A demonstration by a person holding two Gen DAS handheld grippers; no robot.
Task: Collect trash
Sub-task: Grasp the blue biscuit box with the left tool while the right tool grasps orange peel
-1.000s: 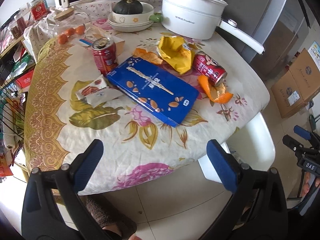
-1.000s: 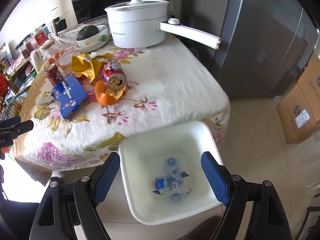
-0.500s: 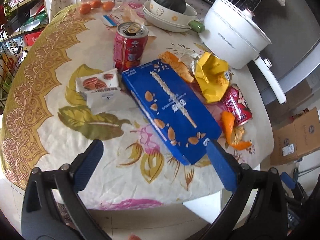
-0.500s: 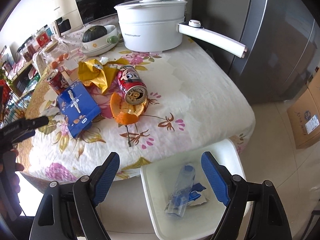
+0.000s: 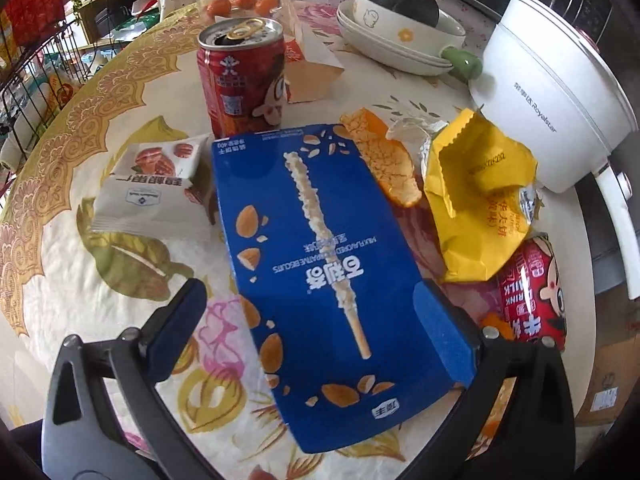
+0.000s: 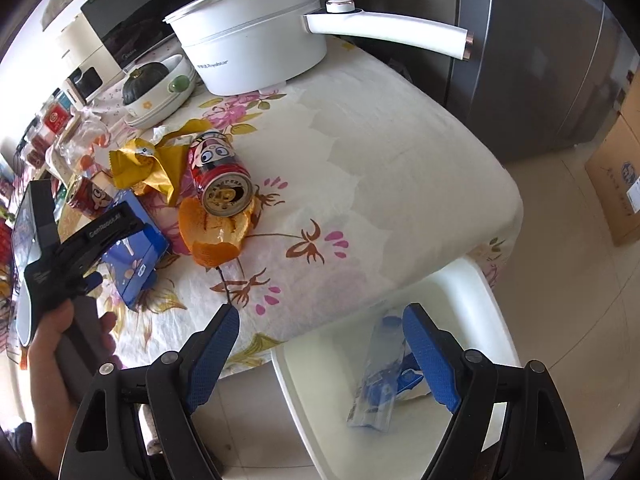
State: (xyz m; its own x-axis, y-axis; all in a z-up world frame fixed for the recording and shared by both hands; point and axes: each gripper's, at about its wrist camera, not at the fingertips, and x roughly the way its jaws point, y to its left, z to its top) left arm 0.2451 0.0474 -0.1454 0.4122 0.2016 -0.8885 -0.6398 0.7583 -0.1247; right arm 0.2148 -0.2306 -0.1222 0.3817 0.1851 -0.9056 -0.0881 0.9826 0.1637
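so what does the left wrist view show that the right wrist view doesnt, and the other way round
Only the left wrist view: the white snack packet beside the blue biscuit box, and the open left gripper straddling that box without pressing it.

Only the right wrist view: the white bin on the floor holding a clear plastic bottle, the open right gripper, and the hand carrying the other tool.

Both: the box, the upright red can, the tipped red can, orange peel, the yellow wrapper and the white pot.
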